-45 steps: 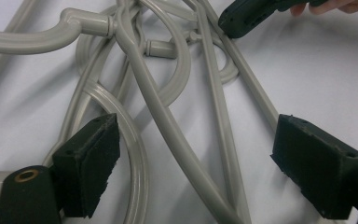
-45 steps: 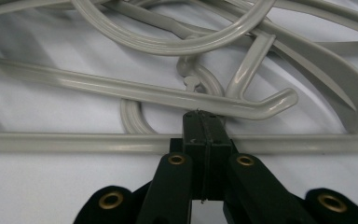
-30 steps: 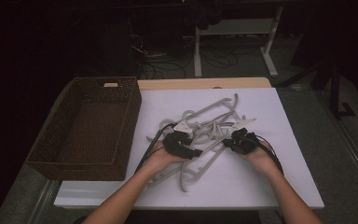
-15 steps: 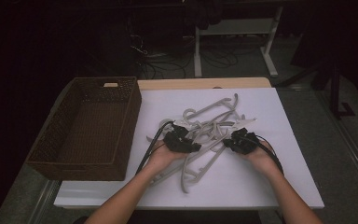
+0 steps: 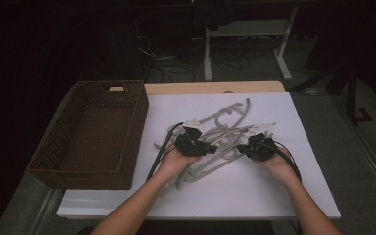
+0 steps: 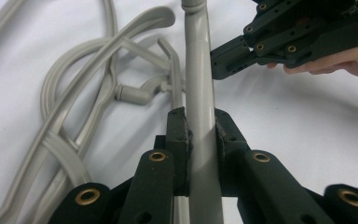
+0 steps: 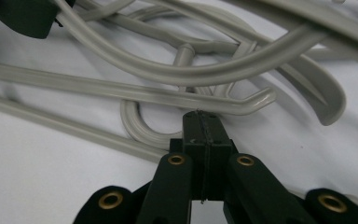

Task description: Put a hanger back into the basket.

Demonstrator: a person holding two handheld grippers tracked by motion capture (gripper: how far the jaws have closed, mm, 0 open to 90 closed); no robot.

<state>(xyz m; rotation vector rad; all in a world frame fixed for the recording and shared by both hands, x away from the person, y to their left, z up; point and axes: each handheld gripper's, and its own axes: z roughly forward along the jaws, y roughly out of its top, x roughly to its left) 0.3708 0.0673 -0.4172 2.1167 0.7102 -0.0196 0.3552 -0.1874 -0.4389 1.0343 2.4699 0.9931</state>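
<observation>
Several grey plastic hangers (image 5: pixel 230 122) lie tangled in a pile on the white-covered table (image 5: pixel 274 196). My left gripper (image 5: pixel 210 148) is at the pile's near left side, shut on the straight bar of one grey hanger (image 6: pixel 199 84), which runs up between its pads (image 6: pixel 179 135). My right gripper (image 5: pixel 245 148) is at the pile's near right side, facing the left one. Its jaws are shut, pads (image 7: pixel 204 128) pressed together with nothing visible between them, just short of a hanger's curved hook (image 7: pixel 140 128). In the left gripper view the right gripper (image 6: pixel 219 60) points at the held bar.
A dark wicker basket (image 5: pixel 98 132) stands at the table's left, its bottom bare. A strip of wooden tabletop (image 5: pixel 210 88) shows behind the cloth. Bare cloth lies at the front and right of the pile. Beyond the table the floor is dark, with a desk frame and cables.
My left gripper has shifted slightly forward and right with the hanger bar in it. The right hand has hardly moved.
</observation>
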